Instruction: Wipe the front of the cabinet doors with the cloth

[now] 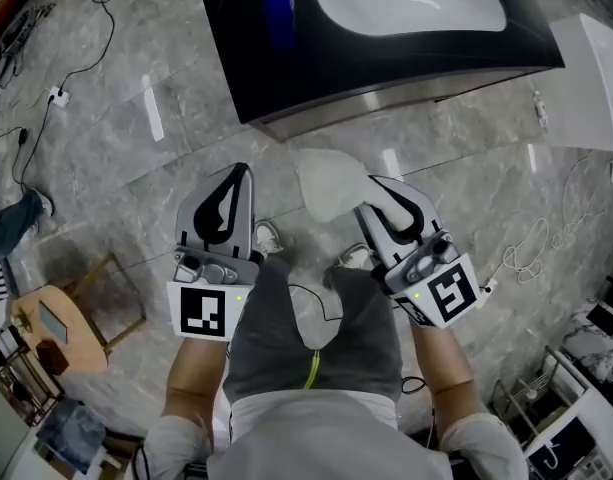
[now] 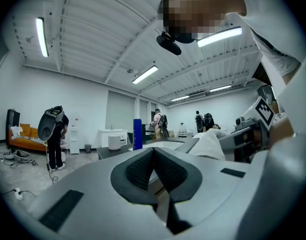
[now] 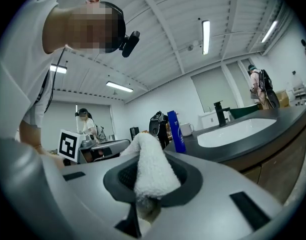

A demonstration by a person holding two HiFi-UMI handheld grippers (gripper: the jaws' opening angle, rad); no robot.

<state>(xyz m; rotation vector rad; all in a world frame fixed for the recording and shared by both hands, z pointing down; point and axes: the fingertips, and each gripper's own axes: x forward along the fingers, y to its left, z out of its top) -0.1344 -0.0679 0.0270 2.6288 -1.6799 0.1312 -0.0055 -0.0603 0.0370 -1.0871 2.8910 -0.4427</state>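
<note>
Risk of cloth (image 3: 152, 171) slipping free under wiping pressure, given a bunched pinch at one end only; risk also of a bare tool edge scraping the cabinet doors (image 3: 287, 164) if pressed too flat. Right tool (image 1: 374, 196) clamped on the cloth, held low at waist level, aimed forward, cloth well short of the doors. Left tool (image 1: 238, 175) alongside, pressed together, empty.
</note>
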